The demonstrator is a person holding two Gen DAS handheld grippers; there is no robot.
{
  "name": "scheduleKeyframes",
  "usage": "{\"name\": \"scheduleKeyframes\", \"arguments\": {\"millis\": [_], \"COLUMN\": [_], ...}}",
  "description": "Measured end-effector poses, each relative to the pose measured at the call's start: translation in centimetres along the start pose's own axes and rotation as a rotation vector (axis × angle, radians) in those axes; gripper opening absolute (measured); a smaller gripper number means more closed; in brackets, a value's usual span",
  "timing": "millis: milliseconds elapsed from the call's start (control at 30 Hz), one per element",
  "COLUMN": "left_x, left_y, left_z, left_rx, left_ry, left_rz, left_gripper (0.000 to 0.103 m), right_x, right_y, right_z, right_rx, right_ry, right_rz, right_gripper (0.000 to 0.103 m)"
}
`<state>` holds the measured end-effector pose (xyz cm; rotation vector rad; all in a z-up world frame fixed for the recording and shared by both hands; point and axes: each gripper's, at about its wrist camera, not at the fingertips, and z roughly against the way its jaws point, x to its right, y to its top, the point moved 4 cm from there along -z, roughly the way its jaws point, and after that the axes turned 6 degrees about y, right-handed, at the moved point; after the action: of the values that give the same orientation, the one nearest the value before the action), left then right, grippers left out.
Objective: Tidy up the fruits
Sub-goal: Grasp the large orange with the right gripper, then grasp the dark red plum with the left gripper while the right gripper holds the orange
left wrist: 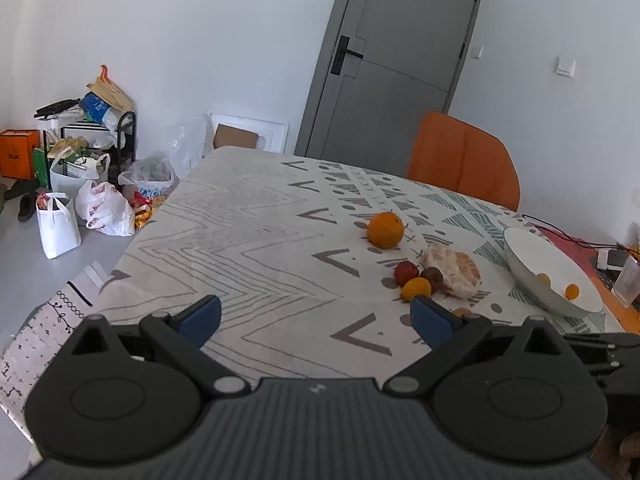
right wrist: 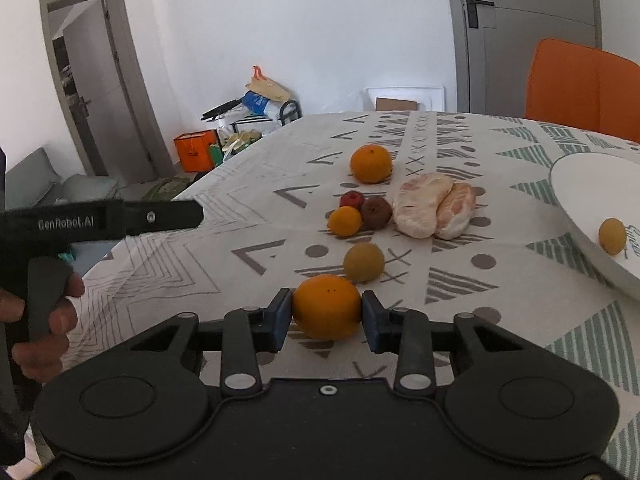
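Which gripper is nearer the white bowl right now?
Right. The right gripper, shut on a small orange, sits just left of the white bowl; the left gripper, open, hovers farther left.

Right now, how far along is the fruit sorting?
Done: two small yellow fruits lie in the white bowl. In hand: the right gripper is shut on a small orange citrus fruit; the left gripper is open and empty. Left on the patterned tablecloth: the big orange, peeled pomelo segments and four small fruits.
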<state>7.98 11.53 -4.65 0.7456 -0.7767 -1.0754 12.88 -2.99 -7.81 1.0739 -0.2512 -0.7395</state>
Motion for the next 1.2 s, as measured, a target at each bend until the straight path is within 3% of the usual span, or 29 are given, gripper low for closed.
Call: {"name": "scheduleKeyframes", "arguments": {"millis": [433,567,867,1200], "left_x": [4.0,5.0,7.7,10.5], "left_y": [0.7,1.0,1.2,2.1], "left_z": [-1.3,-2.1,-4.8,-6.8], "left_rx": [0.015,0.015,-0.013,-0.015], "left_ry": [-0.08,-0.101,-0.161,-0.183], "left_rz": [-0.083,-0.104,-0.18,-0.245], "left_gripper": [0.096,0.082,0.06,0.049], "right_x": [4.0,5.2,7.6,9.5], "right_y": [0.9,1.2,1.3,0.8], "right_z": [2.4,2.8,3.6,5.1], "right_rx": [0.082,0.102,0.127,0.155], "right_ry": [-0.083,-0.117,-0.18,-0.213], "right_rz": [-0.071,-0.09,-0.131,-0.174], "right_gripper": [0.035,0.035,0.035,0.035]}}
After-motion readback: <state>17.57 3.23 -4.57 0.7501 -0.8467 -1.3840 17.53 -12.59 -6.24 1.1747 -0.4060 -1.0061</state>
